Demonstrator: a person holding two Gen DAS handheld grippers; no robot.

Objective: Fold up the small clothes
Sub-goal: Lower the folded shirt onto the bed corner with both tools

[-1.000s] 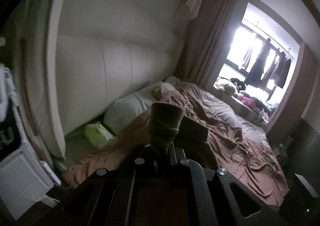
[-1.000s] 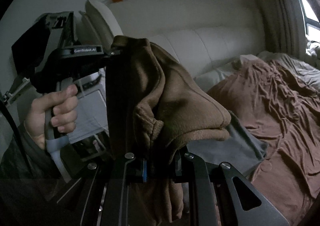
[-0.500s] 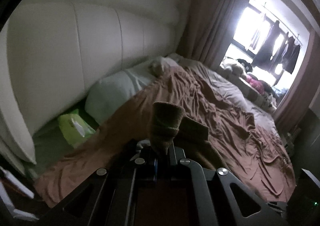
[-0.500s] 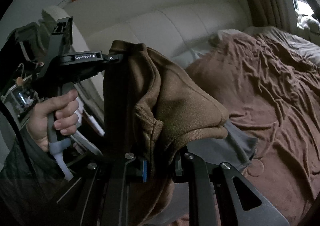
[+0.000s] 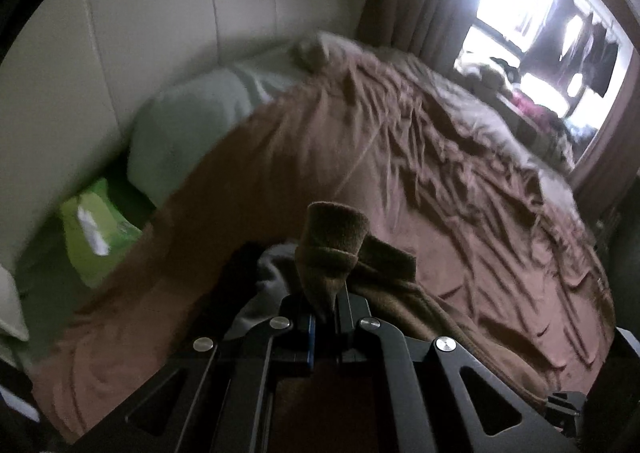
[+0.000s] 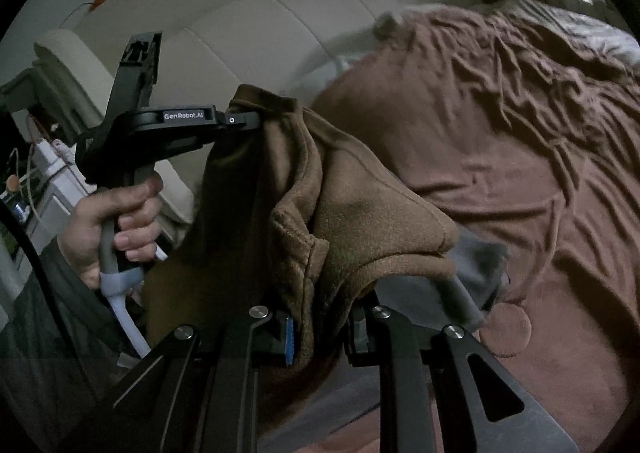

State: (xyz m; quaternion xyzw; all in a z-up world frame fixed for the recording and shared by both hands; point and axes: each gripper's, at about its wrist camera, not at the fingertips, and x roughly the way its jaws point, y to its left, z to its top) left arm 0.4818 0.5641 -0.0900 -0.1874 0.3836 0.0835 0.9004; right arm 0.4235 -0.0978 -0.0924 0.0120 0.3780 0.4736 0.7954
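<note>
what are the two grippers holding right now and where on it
Both hold one brown garment by its top edge: left gripper pinches a bunched fold, right gripper clamps a hemmed edge.

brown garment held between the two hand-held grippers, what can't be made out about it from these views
- Type and full shape: the brown garment hangs bunched in both views.
- Lower end: cut off by the bottom edge and the right hand-held gripper in the right wrist view.
- Grey cloth under it: mostly covered by the garment.
- Left hand-held gripper pads: hidden by the pinched fabric, left wrist view.
- Bed cover: motion-blurred.
</note>
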